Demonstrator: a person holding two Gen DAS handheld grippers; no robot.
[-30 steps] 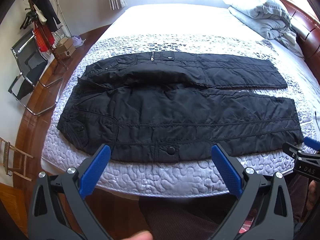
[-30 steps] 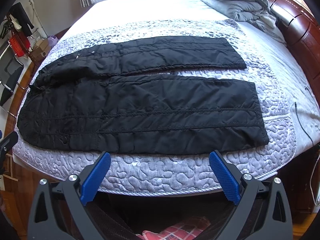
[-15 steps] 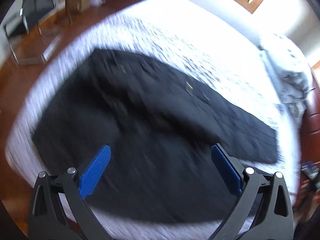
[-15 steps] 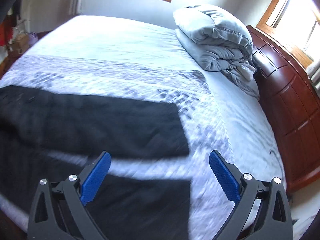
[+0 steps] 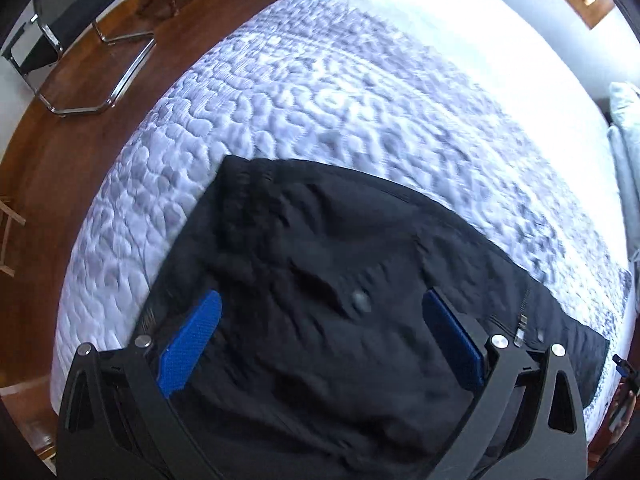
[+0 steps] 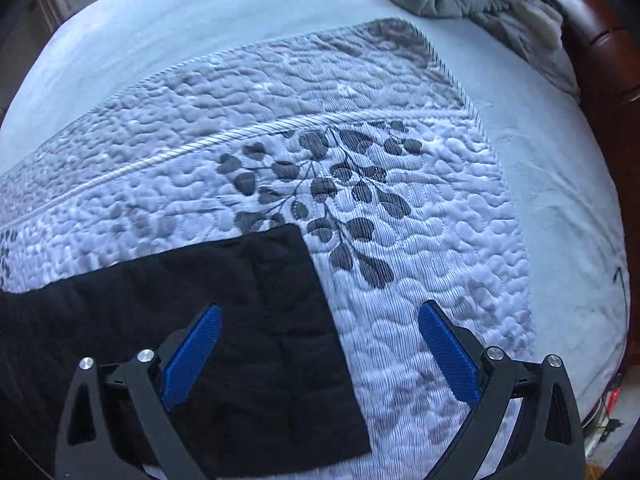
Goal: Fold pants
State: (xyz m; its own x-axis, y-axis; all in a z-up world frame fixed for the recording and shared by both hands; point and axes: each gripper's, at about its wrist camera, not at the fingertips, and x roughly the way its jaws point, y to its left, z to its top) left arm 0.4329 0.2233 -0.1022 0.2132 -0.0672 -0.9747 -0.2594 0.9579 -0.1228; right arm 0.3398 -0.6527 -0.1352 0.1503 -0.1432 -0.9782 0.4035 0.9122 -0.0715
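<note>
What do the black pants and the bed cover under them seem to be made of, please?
The black pants look like a padded, quilted synthetic, matte with a slight sheen; stitched lines and puffy creases suggest it. The bed cover looks like quilted woven cotton or polyester, matte, with raised pebble stitching and a printed grey leaf pattern.

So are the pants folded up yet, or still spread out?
Still spread out. The pants lie flat on the quilt; the leg end shows one flat layer. Both grippers are open above them.
</note>
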